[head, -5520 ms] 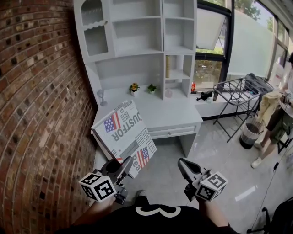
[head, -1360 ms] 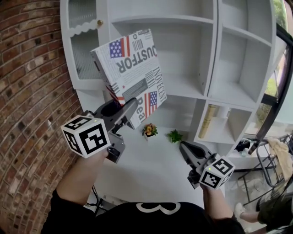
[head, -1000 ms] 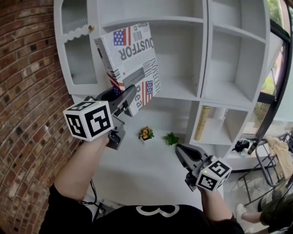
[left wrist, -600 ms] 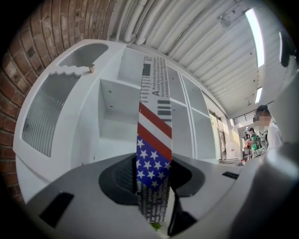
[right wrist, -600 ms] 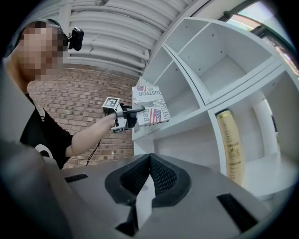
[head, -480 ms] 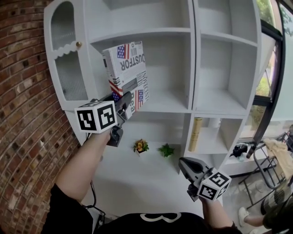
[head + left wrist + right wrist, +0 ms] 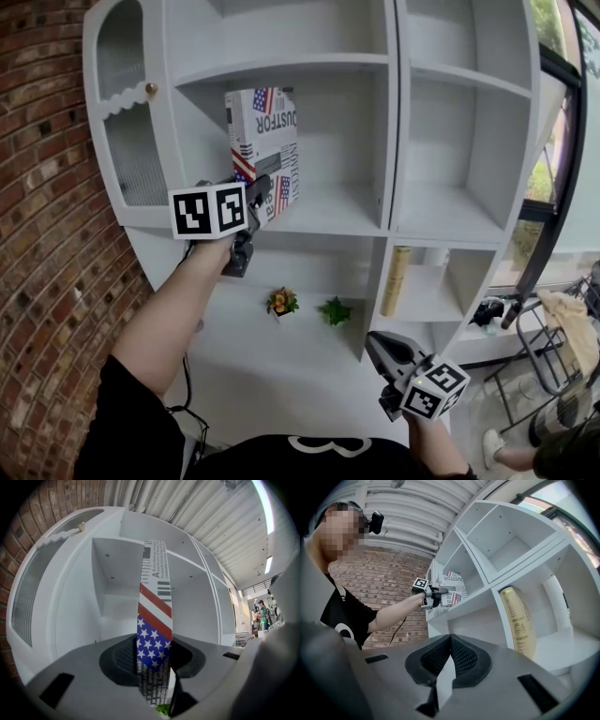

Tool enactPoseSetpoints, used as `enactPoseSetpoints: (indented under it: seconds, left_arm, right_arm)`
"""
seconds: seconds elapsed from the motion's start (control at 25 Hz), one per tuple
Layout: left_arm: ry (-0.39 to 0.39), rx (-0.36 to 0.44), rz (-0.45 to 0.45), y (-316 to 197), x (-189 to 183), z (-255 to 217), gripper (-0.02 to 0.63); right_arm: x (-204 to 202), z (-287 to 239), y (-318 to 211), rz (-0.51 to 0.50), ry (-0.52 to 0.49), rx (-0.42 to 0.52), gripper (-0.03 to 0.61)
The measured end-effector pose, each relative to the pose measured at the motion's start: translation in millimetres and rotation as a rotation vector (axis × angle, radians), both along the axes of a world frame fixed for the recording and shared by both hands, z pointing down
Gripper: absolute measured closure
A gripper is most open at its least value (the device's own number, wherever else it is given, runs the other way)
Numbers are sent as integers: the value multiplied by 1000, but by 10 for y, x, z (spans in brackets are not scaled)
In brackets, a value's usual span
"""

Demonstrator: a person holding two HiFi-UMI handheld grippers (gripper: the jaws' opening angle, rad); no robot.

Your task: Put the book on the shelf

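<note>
The book, printed with flags and newsprint, stands upright in the left part of the white shelf unit's middle compartment. My left gripper is shut on its lower near corner. In the left gripper view the book's spine runs up from between the pads of the left gripper. Whether its lower edge touches the board I cannot tell. My right gripper hangs low at the right, shut and holding nothing. The right gripper view shows the book from the side.
A gold cylinder stands in a lower compartment. Two small potted plants sit on the desk top below. A glazed cabinet door and a brick wall flank the left. Window frame at the right.
My left gripper has carried the book further into the middle compartment and turned it from tilted to upright. The right gripper has stayed low, drifting slightly down.
</note>
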State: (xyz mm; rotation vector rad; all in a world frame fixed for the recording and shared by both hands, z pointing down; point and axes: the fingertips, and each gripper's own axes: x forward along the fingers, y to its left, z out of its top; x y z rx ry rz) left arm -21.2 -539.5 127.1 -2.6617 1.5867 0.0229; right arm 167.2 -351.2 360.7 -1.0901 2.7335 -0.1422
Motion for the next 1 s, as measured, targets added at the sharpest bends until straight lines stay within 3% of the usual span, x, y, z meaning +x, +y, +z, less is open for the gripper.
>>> enactPoseSetpoints:
  seconds: [0.72,1.0]
  left_arm:
    - [-8,-48,-70,-498,47,146,457]
    - [-12,-53,-16,-457,96,175,434]
  right_arm:
    - [250,248,-55,62,-1,-66,568]
    - [230,282,-27,74,0,-77,568]
